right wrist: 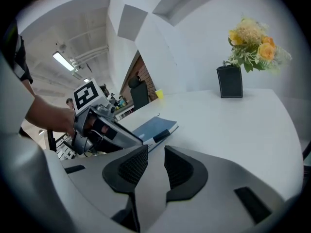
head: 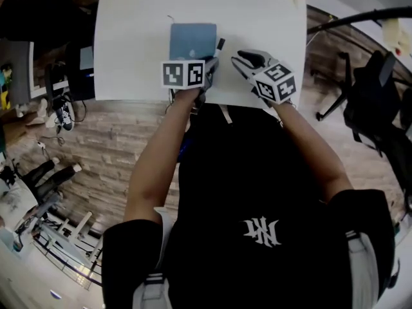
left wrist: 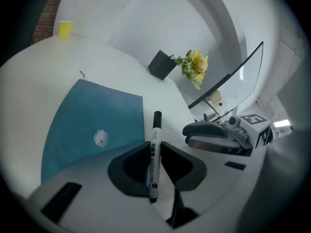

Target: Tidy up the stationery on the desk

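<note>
A white marker with a black cap (left wrist: 155, 149) is clamped between the jaws of my left gripper (left wrist: 154, 148), its capped end pointing away over the white desk (left wrist: 43, 76). A blue notebook (left wrist: 92, 125) lies flat just left of it. In the head view the left gripper (head: 211, 66) sits at the notebook's (head: 193, 39) near right corner, with the marker (head: 219, 46) sticking out beyond it. My right gripper (head: 241, 60) hovers close to the right, open, with nothing between its jaws (right wrist: 155, 154). It looks across at the left gripper (right wrist: 102, 130) and the notebook (right wrist: 155, 125).
A black holder (left wrist: 162, 64) with yellow flowers (left wrist: 195, 66) stands at the desk's far side, and a yellow cup (left wrist: 65, 29) stands at a far corner. A monitor edge (left wrist: 233, 79) is on the right. A black office chair (head: 373, 102) stands beside the desk.
</note>
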A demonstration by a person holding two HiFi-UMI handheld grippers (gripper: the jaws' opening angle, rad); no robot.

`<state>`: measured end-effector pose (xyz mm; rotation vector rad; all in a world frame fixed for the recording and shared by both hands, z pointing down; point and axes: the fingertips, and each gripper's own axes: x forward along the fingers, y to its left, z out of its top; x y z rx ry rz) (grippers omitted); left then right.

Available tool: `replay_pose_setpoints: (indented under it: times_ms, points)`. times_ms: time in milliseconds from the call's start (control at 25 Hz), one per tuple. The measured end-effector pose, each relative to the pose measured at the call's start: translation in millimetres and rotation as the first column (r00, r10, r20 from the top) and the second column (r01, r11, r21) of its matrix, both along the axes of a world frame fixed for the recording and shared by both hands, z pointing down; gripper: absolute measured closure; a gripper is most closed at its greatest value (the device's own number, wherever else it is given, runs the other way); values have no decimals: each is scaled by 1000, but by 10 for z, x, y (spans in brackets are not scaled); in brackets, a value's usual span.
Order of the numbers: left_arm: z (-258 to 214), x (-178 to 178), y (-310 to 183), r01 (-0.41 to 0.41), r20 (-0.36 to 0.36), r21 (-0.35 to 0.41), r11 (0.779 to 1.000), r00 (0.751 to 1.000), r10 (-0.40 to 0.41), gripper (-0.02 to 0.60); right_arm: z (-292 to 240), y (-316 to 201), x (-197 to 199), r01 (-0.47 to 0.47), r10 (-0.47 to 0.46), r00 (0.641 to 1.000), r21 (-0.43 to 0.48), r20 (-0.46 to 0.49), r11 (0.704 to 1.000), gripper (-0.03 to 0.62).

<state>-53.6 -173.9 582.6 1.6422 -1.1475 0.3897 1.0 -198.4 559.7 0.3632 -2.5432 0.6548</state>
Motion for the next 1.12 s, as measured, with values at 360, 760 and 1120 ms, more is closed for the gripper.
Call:
replay_pose_setpoints:
  times_ms: [360, 760, 1120]
  points:
    - [117, -7, -53, 124, 52, -32, 992, 991, -122, 511, 96, 149, -59, 62, -63, 998, -56, -7, 997, 470]
    - [129, -32, -73, 194, 48, -22, 981, 980, -192, 509, 175, 158, -147, 117, -119, 992, -66, -37, 991, 470]
    - [109, -26, -75, 195, 43, 7, 981, 980, -195, 497, 293, 174, -210, 162, -169, 981, -79, -92, 984, 471]
